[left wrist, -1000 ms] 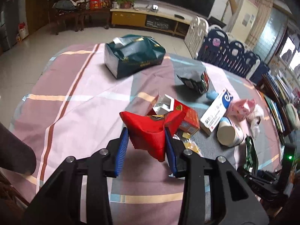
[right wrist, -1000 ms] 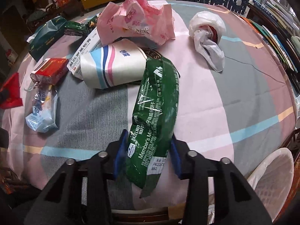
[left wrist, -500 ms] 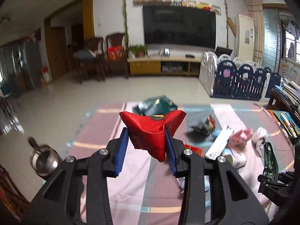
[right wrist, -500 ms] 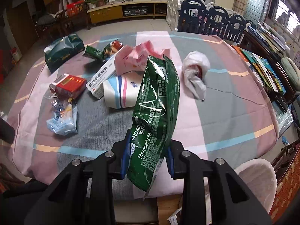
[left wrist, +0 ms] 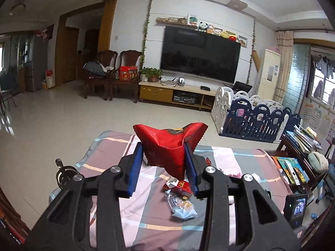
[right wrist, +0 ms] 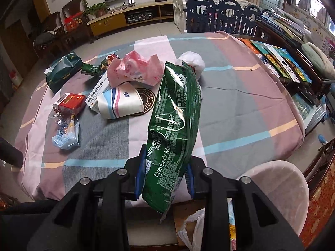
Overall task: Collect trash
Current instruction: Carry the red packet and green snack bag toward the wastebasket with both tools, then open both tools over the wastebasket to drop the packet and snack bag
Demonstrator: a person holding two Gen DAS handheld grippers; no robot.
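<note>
The left claw (left wrist: 164, 168) is clamped on a red wrapper (left wrist: 169, 144), pinched across its lower middle so the two top corners flare out above the pads; it hangs in the air above the near edge of the counter (left wrist: 247, 163). The right claw (right wrist: 164, 174), whose jaws have just been closing, grips a long green wafer bag (right wrist: 174, 125) near its bottom end, the rest of the bag rising clear of the counter's near edge.

Both look like empty foil film: very light, limp, glossy and likely slippery. The green bag is long and held low, so I judge it will flop and swing; a hold nearer its middle would steady it. The red wrapper is crumpled and pleated, which should give the pads some bite.

Still on the counter toward its left side lie a paper cup (right wrist: 120, 103), a pink wrapper (right wrist: 136, 71), a small red box (right wrist: 70, 103) and a clear blue packet (right wrist: 66, 133). The cup would crush easily; the box is stiffer and suits a grip across its short sides.
</note>
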